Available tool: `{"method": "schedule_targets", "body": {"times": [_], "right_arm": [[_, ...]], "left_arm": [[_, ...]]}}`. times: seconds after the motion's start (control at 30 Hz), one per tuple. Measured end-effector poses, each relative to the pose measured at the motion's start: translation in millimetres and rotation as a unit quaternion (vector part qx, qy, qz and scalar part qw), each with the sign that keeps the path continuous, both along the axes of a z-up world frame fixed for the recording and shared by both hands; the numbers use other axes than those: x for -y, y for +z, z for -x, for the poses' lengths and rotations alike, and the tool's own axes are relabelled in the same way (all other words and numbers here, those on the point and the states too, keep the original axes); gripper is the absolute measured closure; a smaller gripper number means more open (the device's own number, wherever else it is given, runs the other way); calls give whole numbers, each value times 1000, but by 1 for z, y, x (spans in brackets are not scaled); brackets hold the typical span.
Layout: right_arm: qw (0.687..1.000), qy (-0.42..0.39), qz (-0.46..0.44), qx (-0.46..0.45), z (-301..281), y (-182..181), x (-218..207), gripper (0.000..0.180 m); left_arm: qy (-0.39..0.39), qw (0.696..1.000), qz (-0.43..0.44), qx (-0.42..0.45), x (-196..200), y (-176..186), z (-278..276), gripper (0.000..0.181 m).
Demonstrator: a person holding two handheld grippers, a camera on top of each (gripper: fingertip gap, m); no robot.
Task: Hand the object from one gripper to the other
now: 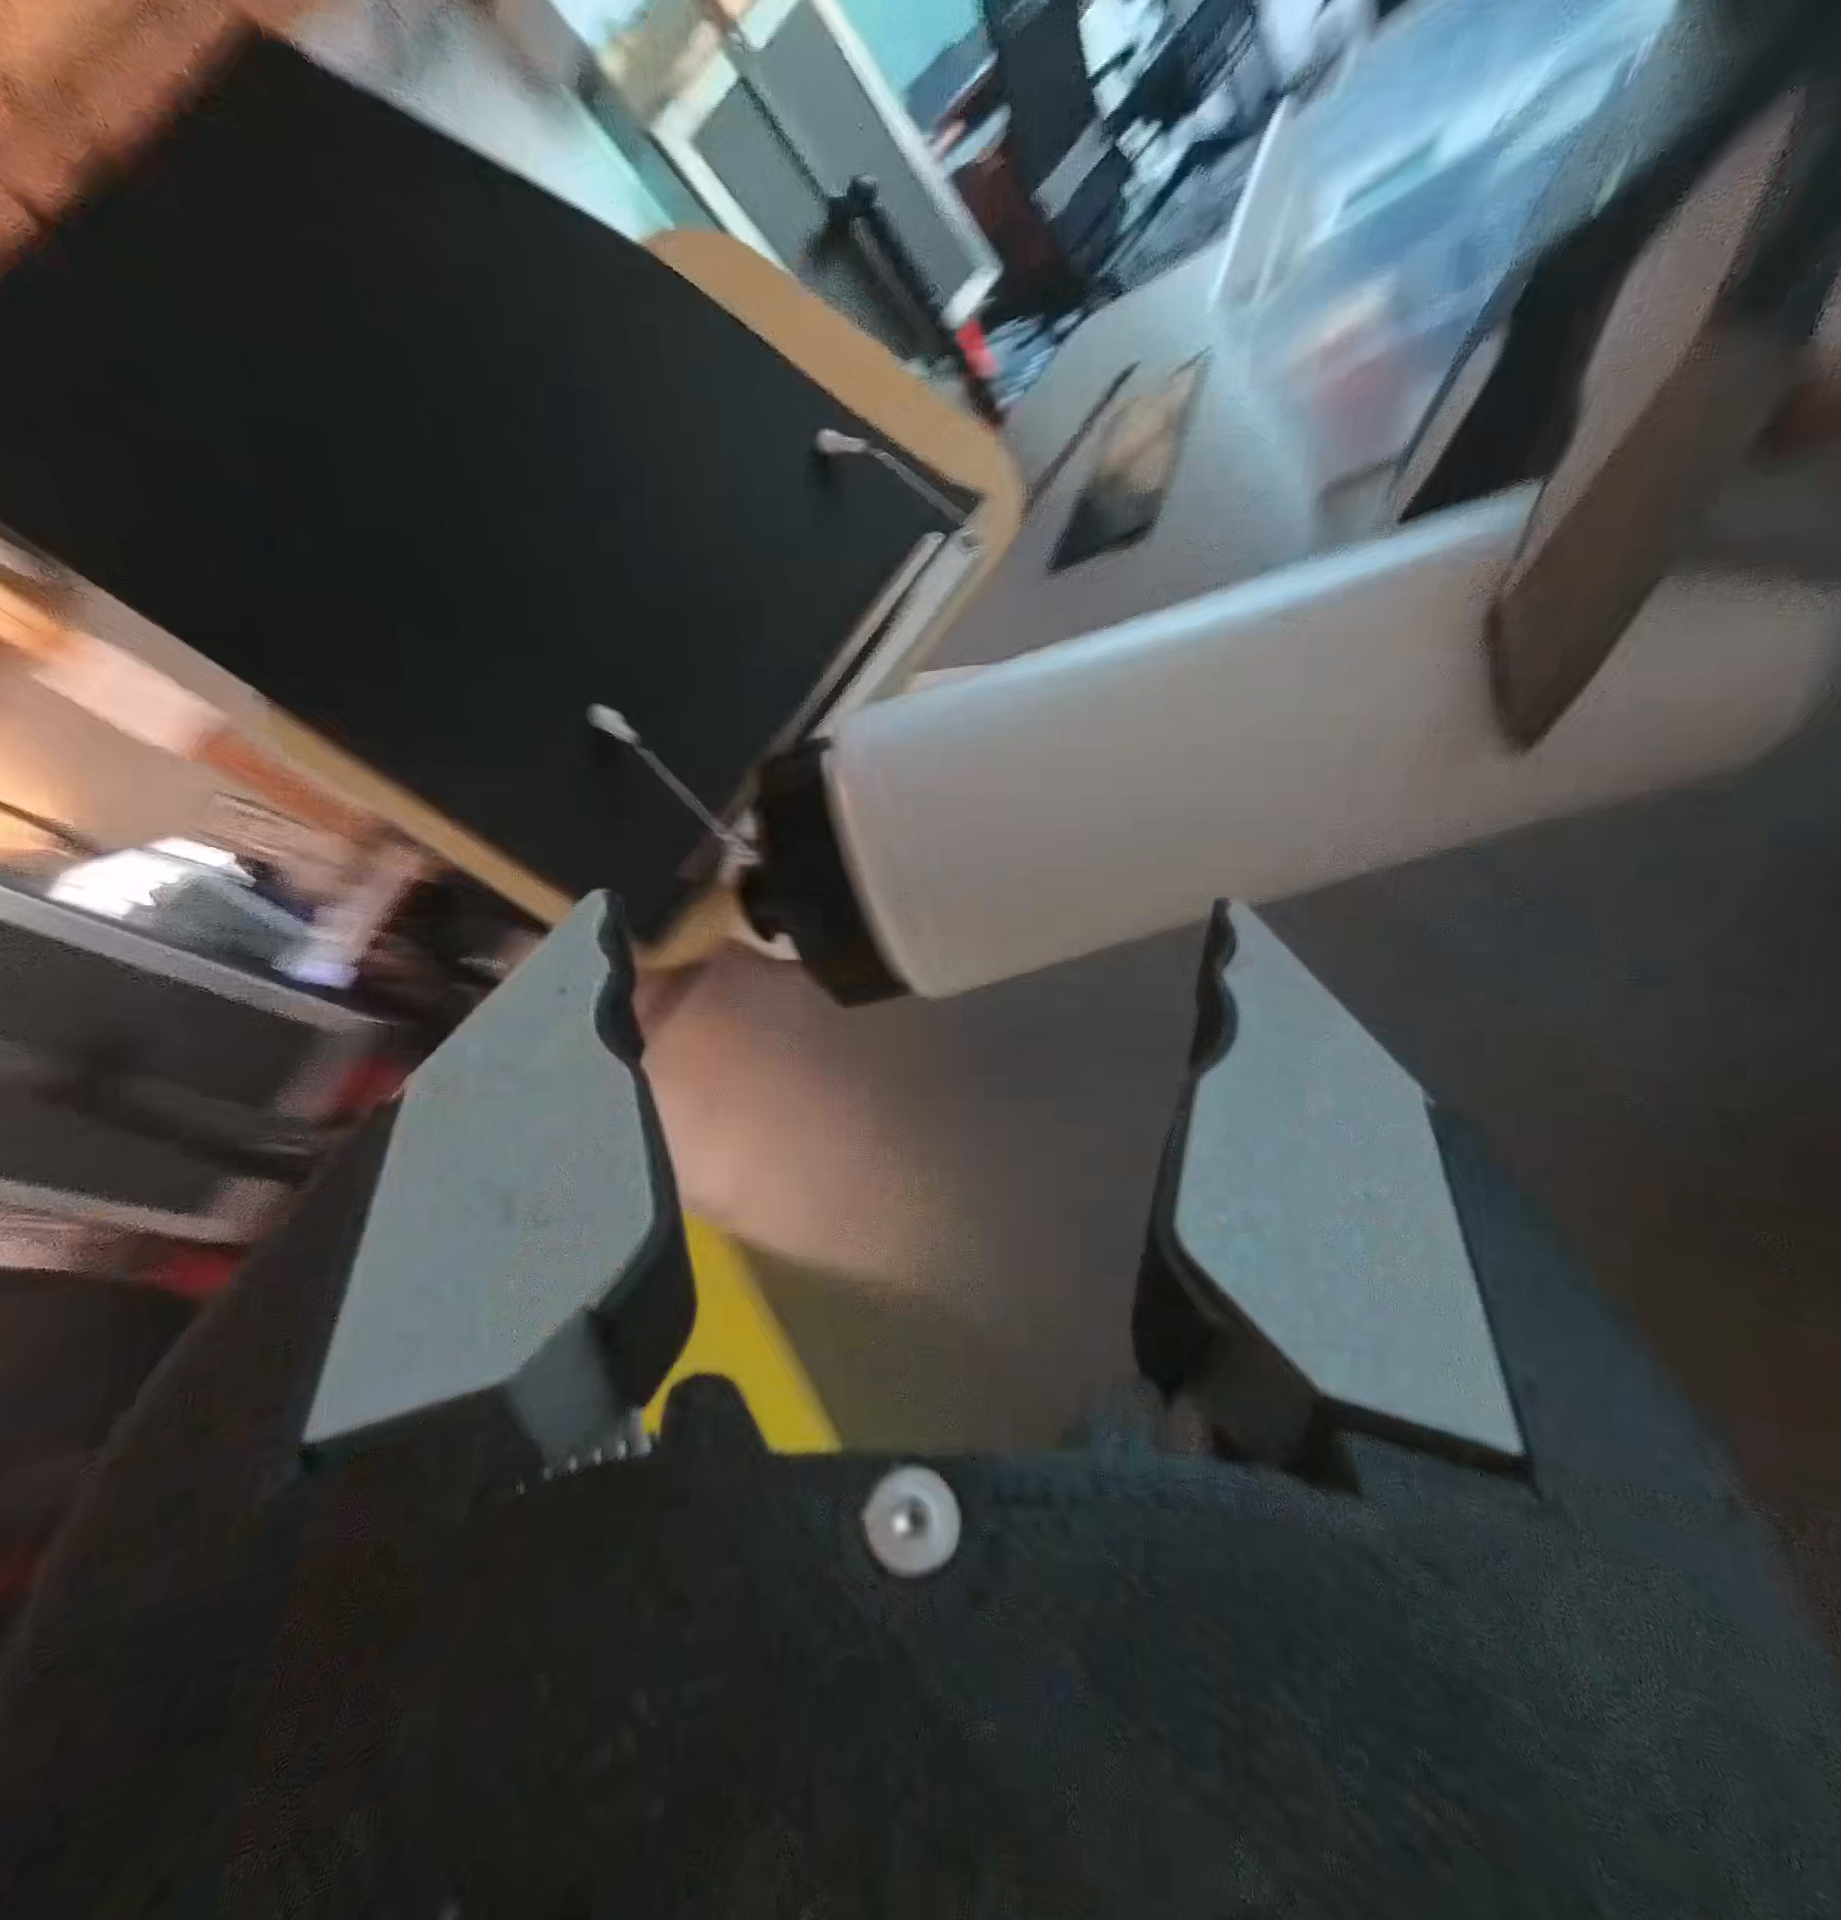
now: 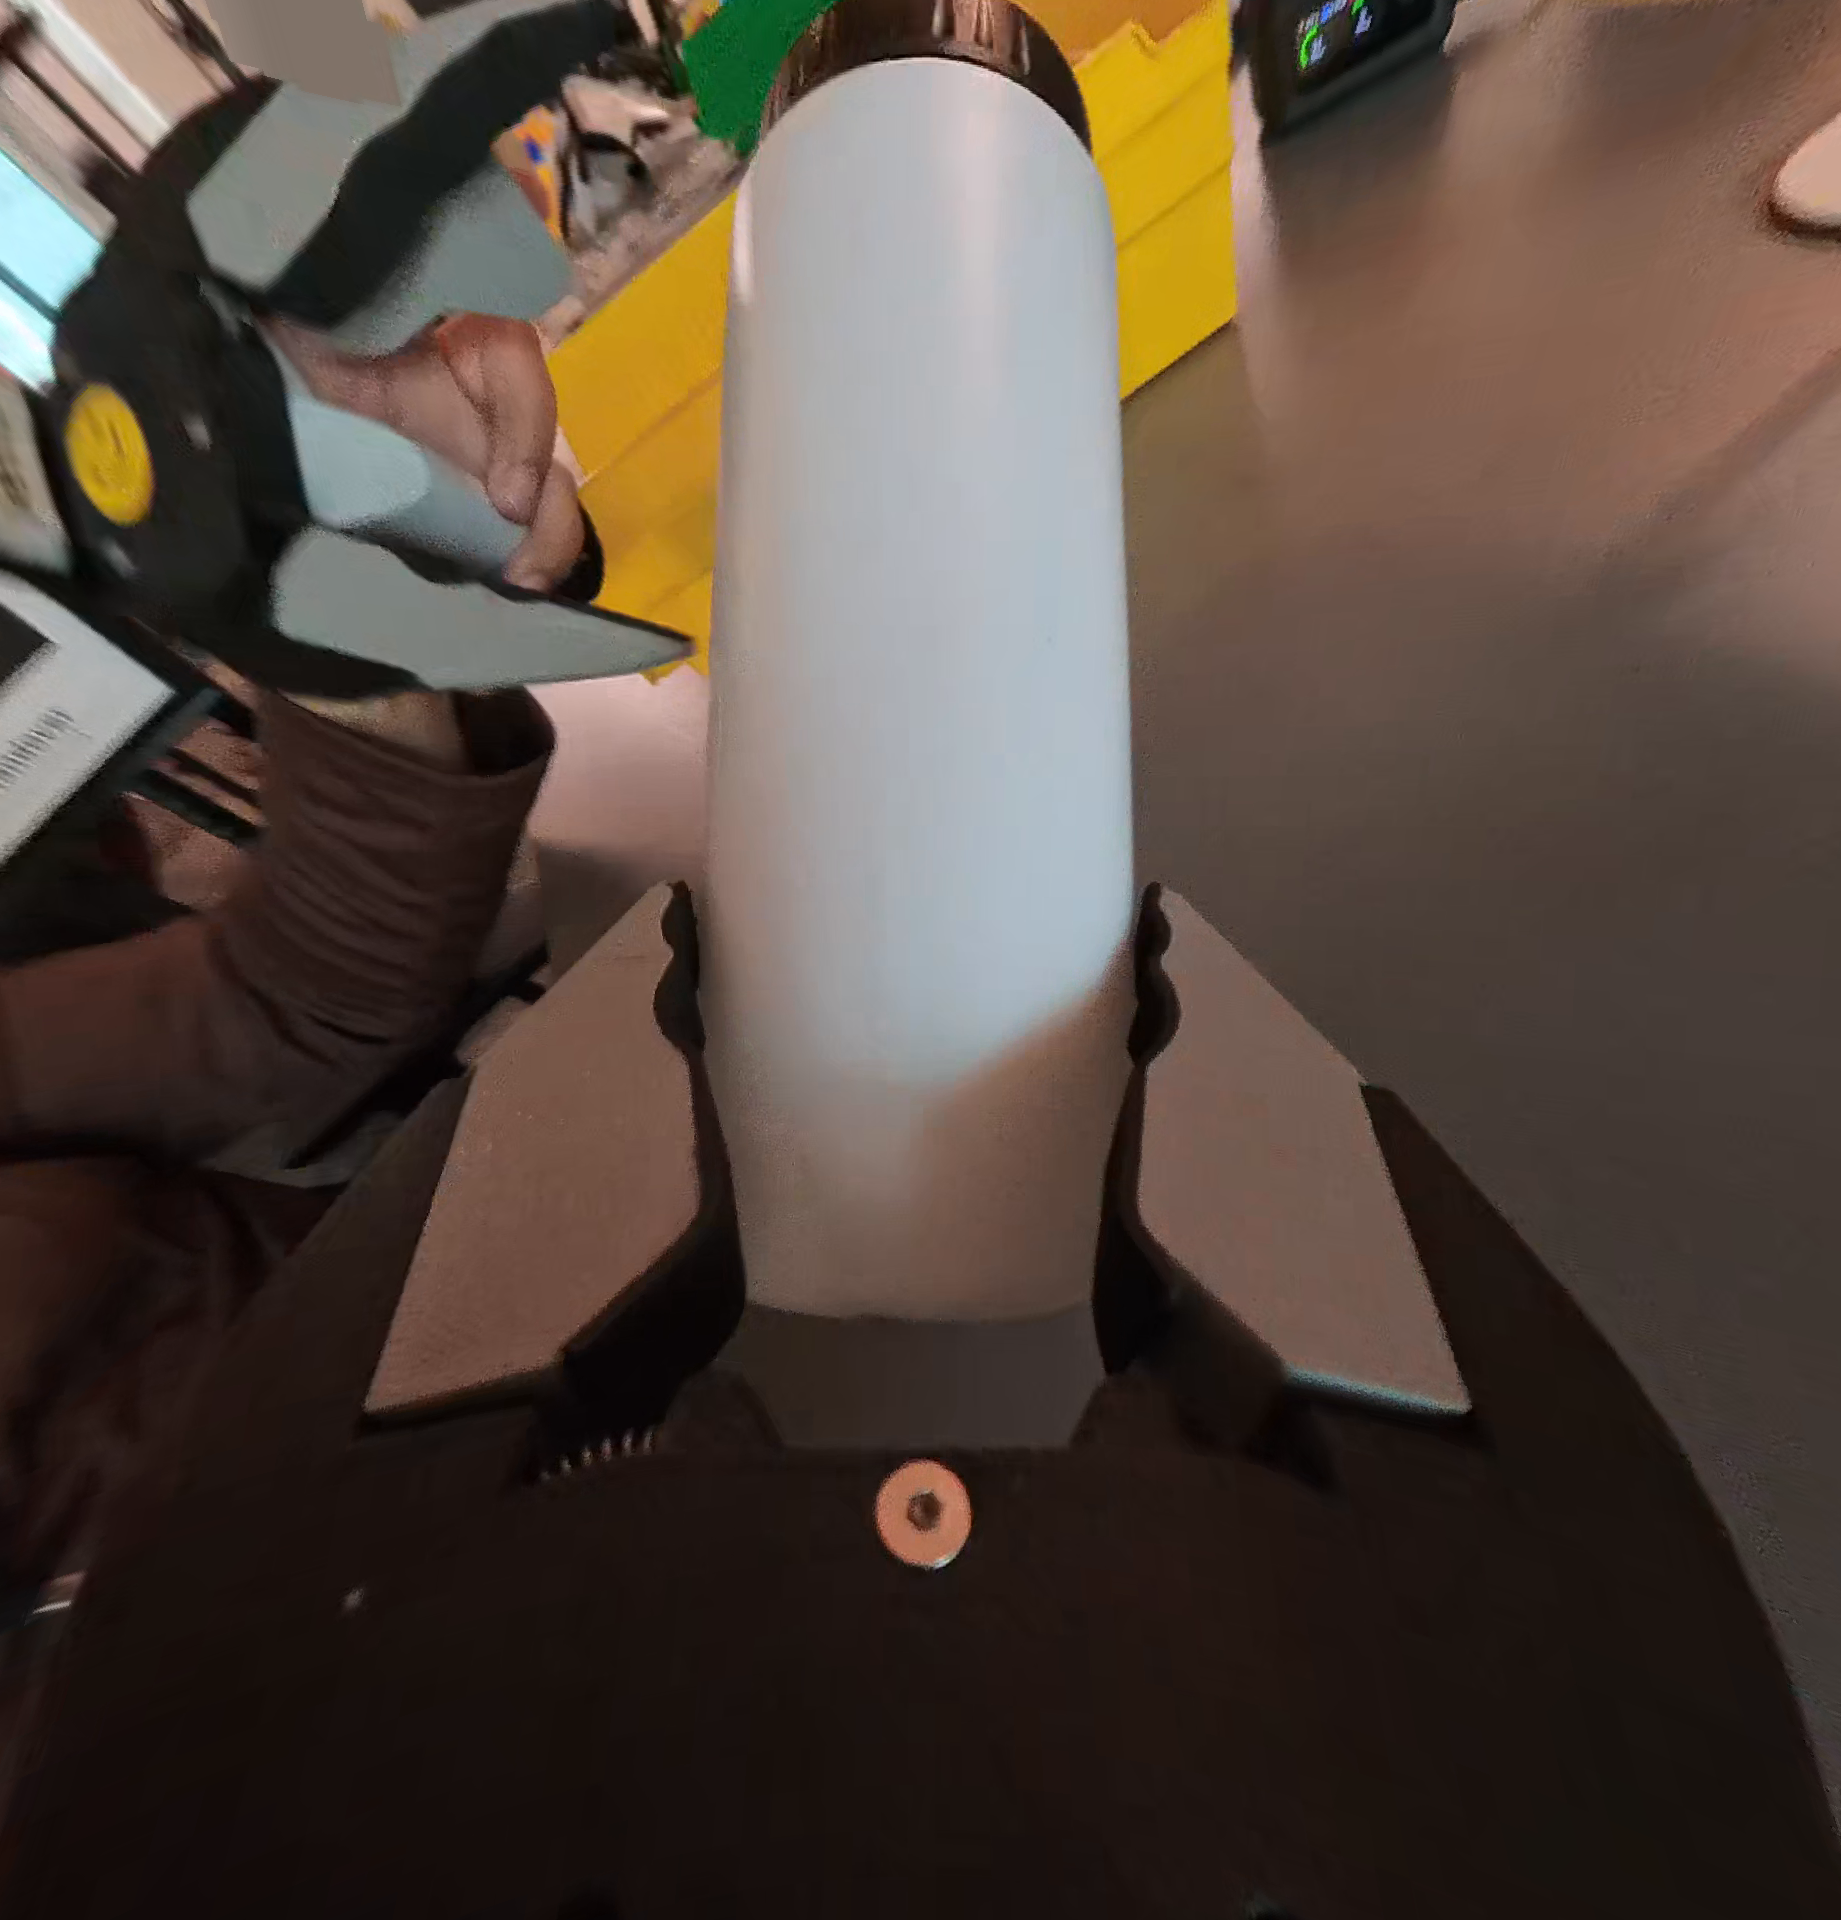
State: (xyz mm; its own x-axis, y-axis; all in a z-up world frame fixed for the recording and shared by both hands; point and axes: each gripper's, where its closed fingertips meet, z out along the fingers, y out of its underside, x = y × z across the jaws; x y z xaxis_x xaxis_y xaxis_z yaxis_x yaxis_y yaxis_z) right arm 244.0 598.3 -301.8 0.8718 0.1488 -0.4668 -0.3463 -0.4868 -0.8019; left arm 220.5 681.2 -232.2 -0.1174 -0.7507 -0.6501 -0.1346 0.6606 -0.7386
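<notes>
A white cylindrical bottle (image 2: 921, 582) with a black cap (image 1: 807, 873) is held in the air by my right gripper (image 2: 916, 935), which is shut on the bottle's lower body. In the left wrist view the bottle (image 1: 1155, 769) lies across the picture, with the right gripper (image 1: 1581, 582) clamped on it at the upper right. My left gripper (image 1: 916, 977) is open and empty; the capped end sits just beyond its fingertips, apart from them. The left gripper (image 2: 615, 457) also shows in the right wrist view, open, to the left of the bottle.
A yellow bin (image 2: 1165, 229) stands behind the bottle on the grey table (image 2: 1518, 727), with a green item (image 2: 734, 73) at its edge. A small dark device with a lit screen (image 2: 1342, 52) is at the back right. A black board with a wooden rim (image 1: 376, 436) is at the left.
</notes>
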Motion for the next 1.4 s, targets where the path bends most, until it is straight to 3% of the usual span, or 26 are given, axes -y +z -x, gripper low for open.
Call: {"method": "schedule_targets", "body": {"times": [0.13,0.27,0.4,0.5,0.7,0.93,1.0,1.13,1.33,1.37,1.4], "right_arm": [[999,-3,29,-29,-7,-11,6,98],[998,19,37,-52,2,-9,9,98],[989,106,60,-82,40,-8,15,98],[992,94,76,-35,44,-11,11,97],[991,86,-48,-89,41,51,15,85],[971,35,-236,23,19,130,49,70],[965,50,-257,25,22,139,58,66],[966,60,-244,64,34,130,49,61],[968,110,-210,77,70,104,21,61],[969,120,-205,70,75,98,16,69],[971,125,-193,65,78,91,12,89]], "left_arm": [[3,970,-241,25,17,-21,-6,92],[-1,950,-311,-13,24,-52,-16,90],[2,918,-397,21,37,-57,-23,85],[4,894,-447,36,42,-63,-26,85],[-15,960,-276,49,44,-45,-25,86],[-74,996,-18,40,57,-15,-15,86],[-120,988,97,1,71,-13,-10,86],[-199,939,272,-68,100,-7,1,86],[-260,882,366,-142,134,-16,12,85],[-266,877,370,-152,140,-19,13,85],[-265,876,368,-162,144,-23,13,85]]}}
